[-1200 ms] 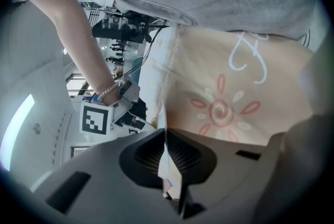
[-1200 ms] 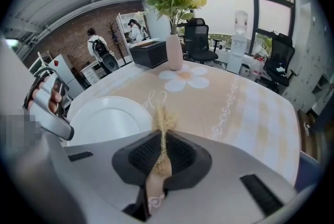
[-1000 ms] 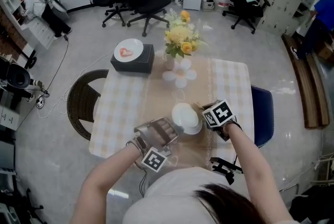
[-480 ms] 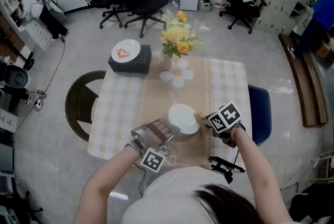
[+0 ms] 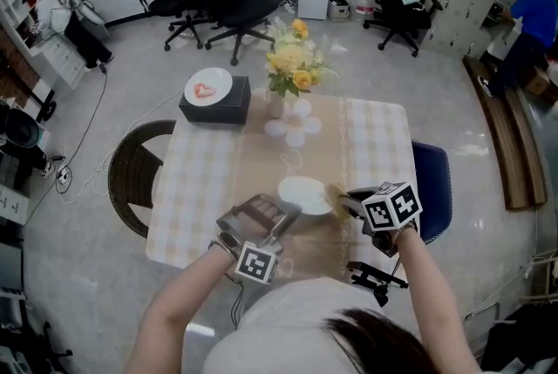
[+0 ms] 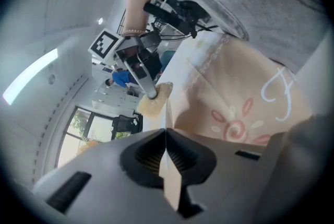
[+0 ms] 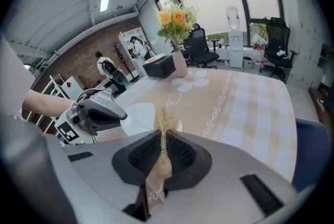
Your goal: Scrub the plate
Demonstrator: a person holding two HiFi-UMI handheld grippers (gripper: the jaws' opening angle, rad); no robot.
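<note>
The white plate (image 5: 305,193) sits over the beige runner (image 5: 261,156) in the near middle of the table (image 5: 377,137). The left claw (image 5: 281,215) is clamped on the plate's rim at about 7 o'clock, jaws pressed onto the thin edge. The right claw (image 5: 345,201) pinches a tan sponge (image 5: 334,192), whose free end meets the plate's rim at 3 o'clock. Flowers (image 5: 292,58) stand at the table's 12 o'clock, and a black box (image 5: 215,100) at 10 o'clock.
</note>
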